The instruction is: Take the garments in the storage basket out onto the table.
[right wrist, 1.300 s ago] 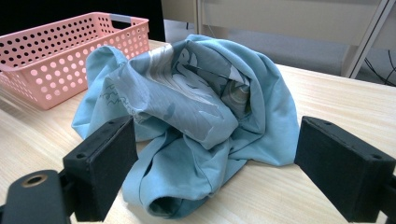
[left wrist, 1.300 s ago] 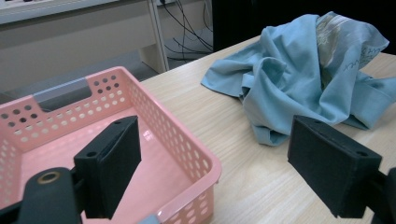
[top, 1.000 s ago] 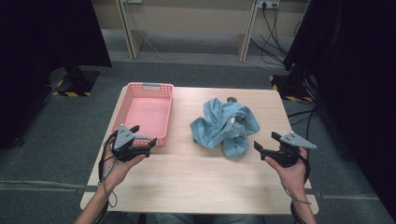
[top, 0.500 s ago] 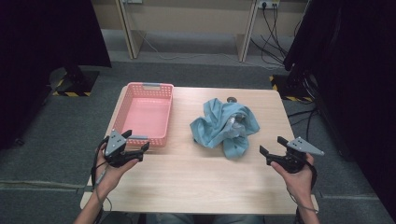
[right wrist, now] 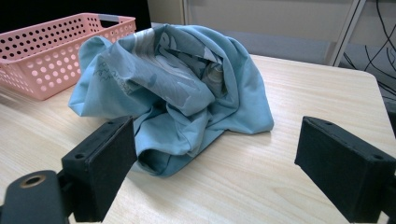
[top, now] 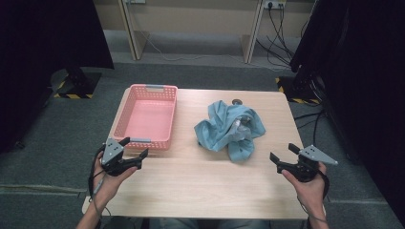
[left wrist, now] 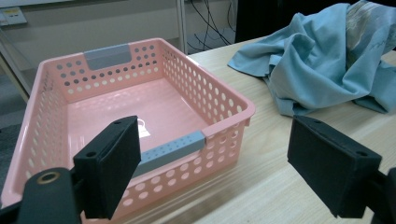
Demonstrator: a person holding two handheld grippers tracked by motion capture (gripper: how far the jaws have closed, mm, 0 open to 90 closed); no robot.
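Note:
A crumpled light blue cloth [top: 229, 129] lies in a heap right of the table's middle. A pink perforated basket [top: 119, 121] with nothing in it stands at the back left. My left gripper [top: 135, 148] is held just in front of the basket's near wall, open, with nothing between its jaws. In the left gripper view the left gripper [left wrist: 219, 172] faces the basket [left wrist: 205, 93], with the cloth [left wrist: 322, 65] to the right. My right gripper [top: 282, 152] is open near the table's right edge, apart from the cloth. The right gripper [right wrist: 224, 172] points at the cloth [right wrist: 177, 84].
The wooden table [top: 200, 186] has bare surface along its near half between the two hands. A small dark round object [top: 236, 101] sits at the back edge behind the cloth. Cables and dark stands surround the table on the floor. The basket [right wrist: 42, 51] shows far left in the right gripper view.
Both hands have drawn apart and back toward the near edge: the left one went left, the right one went right. The jaws stay as wide as before. Cloth and basket have not moved.

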